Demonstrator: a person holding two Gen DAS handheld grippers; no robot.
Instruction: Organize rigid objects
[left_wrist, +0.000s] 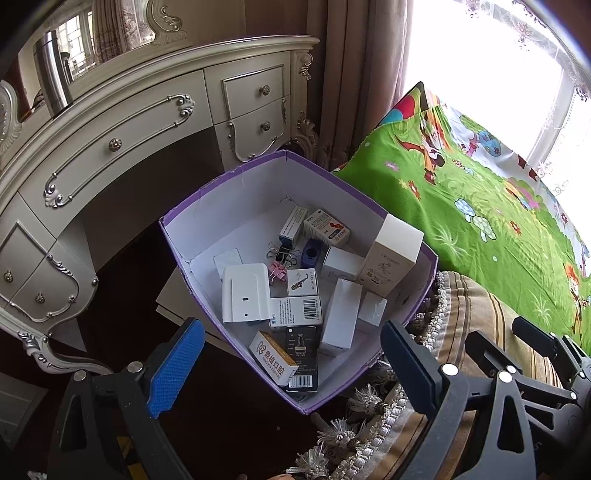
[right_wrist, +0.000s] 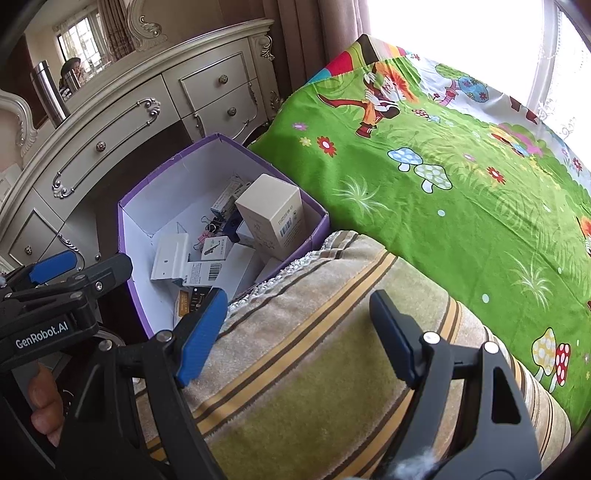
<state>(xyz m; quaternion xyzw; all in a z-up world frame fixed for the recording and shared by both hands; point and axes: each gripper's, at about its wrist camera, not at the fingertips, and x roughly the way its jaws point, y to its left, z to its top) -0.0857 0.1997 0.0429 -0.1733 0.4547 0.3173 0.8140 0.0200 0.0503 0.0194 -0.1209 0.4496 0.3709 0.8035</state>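
A purple box (left_wrist: 184, 236) with a white inside holds several small cartons, binder clips (left_wrist: 279, 254) and a white plastic holder (left_wrist: 243, 293). A tall beige carton (left_wrist: 391, 254) leans against its right wall. My left gripper (left_wrist: 291, 363) is open and empty, just above the box's near corner. In the right wrist view the box (right_wrist: 127, 236) sits left of the bed, with the beige carton (right_wrist: 275, 218) inside. My right gripper (right_wrist: 295, 336) is open and empty over a striped blanket (right_wrist: 295, 387). The left gripper (right_wrist: 66, 277) shows at that view's left edge.
A cream dresser (left_wrist: 122, 125) with drawers stands behind the box. A bed with a green cartoon sheet (right_wrist: 443, 177) lies to the right. The fringed striped blanket (left_wrist: 461, 302) touches the box's right side. A steel flask (right_wrist: 48, 92) stands on the dresser.
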